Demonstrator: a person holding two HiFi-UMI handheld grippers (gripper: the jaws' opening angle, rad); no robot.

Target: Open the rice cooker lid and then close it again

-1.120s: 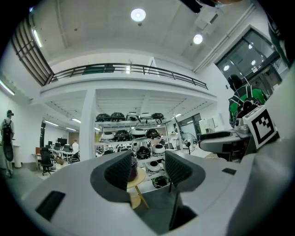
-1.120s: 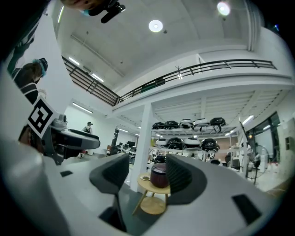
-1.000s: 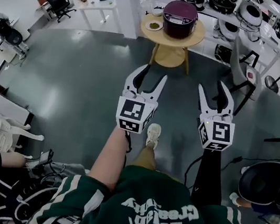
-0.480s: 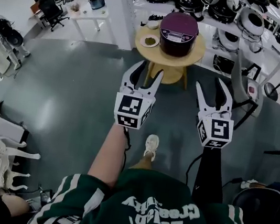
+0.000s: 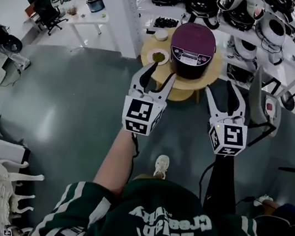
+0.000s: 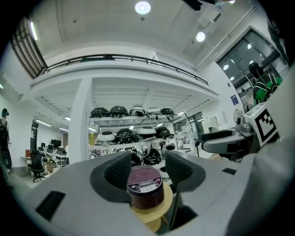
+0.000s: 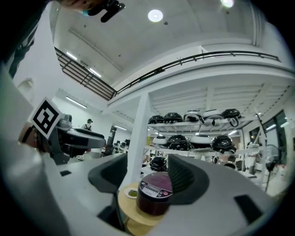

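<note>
Both claws are out level in front of me over the grey floor (image 5: 71,107). My left gripper (image 5: 162,72) has its jaws apart with nothing between the pads, and through the gap I look straight at the rice cooker (image 5: 193,48). My right gripper (image 5: 221,89) has just been opening its jaws a little wider. It is empty as well, and the same cooker shows through its gap from that side.

The cooker is dark maroon, lid down, control panel facing me. It stands on the small round wooden table (image 5: 213,75) ahead of both claws, and neither claw touches it. Just beside it on the tabletop, to my left, lies a small white dish (image 5: 159,56) with something green in it. Behind that is a white cup (image 5: 161,34). Beyond the table runs white shelving (image 7: 176,125) loaded with more cookers, black ones and white ones. One shoe (image 5: 160,166) of mine shows below the claws.
</note>
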